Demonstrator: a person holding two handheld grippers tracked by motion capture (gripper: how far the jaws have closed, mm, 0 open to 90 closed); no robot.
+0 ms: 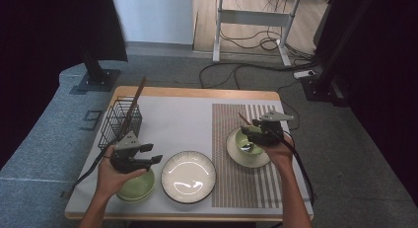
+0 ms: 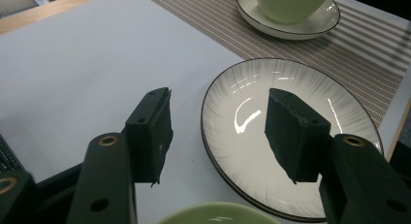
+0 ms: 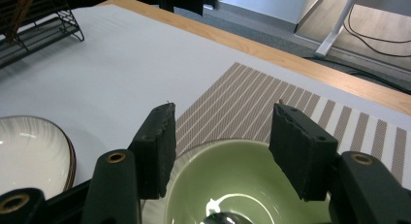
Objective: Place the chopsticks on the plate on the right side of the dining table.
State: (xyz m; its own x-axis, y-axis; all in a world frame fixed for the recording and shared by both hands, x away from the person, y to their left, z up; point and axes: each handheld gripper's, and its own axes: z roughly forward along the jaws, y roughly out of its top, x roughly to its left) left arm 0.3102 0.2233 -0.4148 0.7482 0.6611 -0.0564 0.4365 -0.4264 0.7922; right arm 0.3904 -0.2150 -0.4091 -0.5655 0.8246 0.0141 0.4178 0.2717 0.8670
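Landmark = the white plate [image 1: 189, 176], near the front edge of the bench [image 1: 197, 93], just left of the striped mat [image 1: 246, 117].

Left claw [image 1: 156, 159] sits just left of the plate, above a green bowl [image 1: 136, 186] that lies at the plate's left rim, close to the bench's front edge. Jaws wide apart, nothing between them; in the left gripper view they frame the plate's left rim and bare white bench top. Free room behind the plate: open bench surface back to the far wooden edge.

Right claw [image 1: 246, 133] is right of the plate, over the mat, above a second green bowl [image 1: 248, 140] standing on a saucer [image 1: 235, 154]. Jaws well open, gripping nothing; in the right gripper view the pads hang above the bowl's near rim, apart from it. Something shiny lies in the bowl's bottom, prob. a spoon, can't tell for sure. A thin brown stick [image 1: 243, 118] pokes up behind that bowl.

Wire rack [image 1: 120, 120] stands behind-left of the plate, at the bench's left edge, w/ a long stick [image 1: 138, 97] leaning out of it. Saucer's right side has mat left before the bench's right edge.
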